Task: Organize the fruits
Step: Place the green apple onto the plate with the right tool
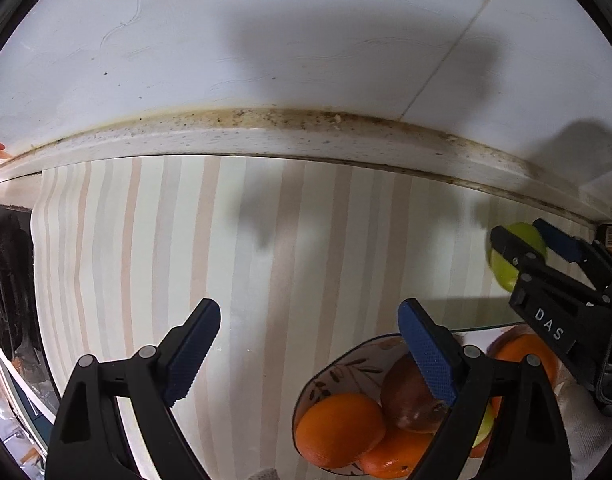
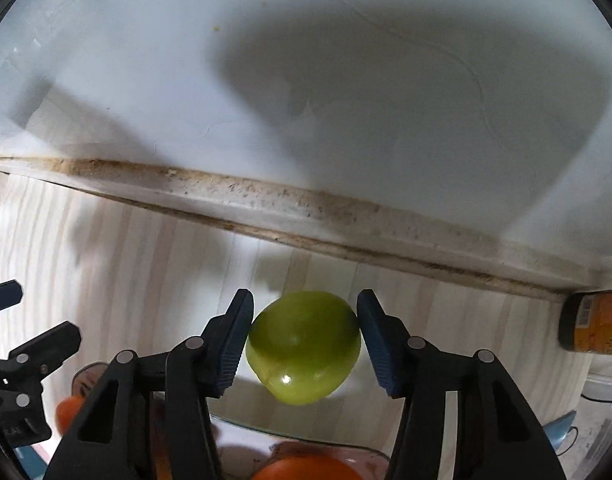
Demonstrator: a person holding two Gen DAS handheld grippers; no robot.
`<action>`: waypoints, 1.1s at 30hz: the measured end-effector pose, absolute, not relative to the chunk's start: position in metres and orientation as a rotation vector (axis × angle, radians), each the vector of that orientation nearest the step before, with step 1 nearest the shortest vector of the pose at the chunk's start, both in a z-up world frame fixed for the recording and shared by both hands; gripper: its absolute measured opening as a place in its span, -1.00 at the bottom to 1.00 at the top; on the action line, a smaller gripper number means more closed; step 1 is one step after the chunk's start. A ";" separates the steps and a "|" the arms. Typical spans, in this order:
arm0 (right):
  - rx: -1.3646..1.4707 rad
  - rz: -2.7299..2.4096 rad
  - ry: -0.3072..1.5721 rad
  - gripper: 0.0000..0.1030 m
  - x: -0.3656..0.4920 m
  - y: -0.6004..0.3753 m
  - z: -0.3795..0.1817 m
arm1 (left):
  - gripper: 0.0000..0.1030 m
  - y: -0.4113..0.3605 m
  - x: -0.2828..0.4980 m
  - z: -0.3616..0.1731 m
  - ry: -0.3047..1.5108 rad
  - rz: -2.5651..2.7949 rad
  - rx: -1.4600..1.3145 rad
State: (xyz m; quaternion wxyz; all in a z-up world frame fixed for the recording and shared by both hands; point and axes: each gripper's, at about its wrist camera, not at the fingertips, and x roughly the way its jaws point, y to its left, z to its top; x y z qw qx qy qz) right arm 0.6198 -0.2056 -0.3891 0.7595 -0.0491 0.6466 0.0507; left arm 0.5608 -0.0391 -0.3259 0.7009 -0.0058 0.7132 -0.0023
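My right gripper (image 2: 305, 344) is shut on a green apple (image 2: 304, 346) and holds it in the air above the striped tablecloth (image 2: 146, 264); the apple also shows in the left wrist view (image 1: 510, 254), between the right gripper's fingers. My left gripper (image 1: 310, 352) is open and empty above the cloth. A patterned bowl (image 1: 338, 364) at the lower right of the left wrist view holds oranges (image 1: 340, 428) and a brownish-red fruit (image 1: 410, 396). An orange fruit (image 2: 306, 470) lies in a clear container below the apple.
A stained white ledge (image 1: 266, 136) and a white wall (image 1: 266, 40) run behind the table. An orange-labelled jar (image 2: 594, 322) stands at the right by the wall. A dark object (image 1: 10, 280) sits at the table's left edge.
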 end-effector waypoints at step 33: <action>-0.005 0.306 1.352 0.12 0.548 -0.229 -0.319 | 1.00 -0.021 0.509 -0.267 1.393 -0.124 -0.174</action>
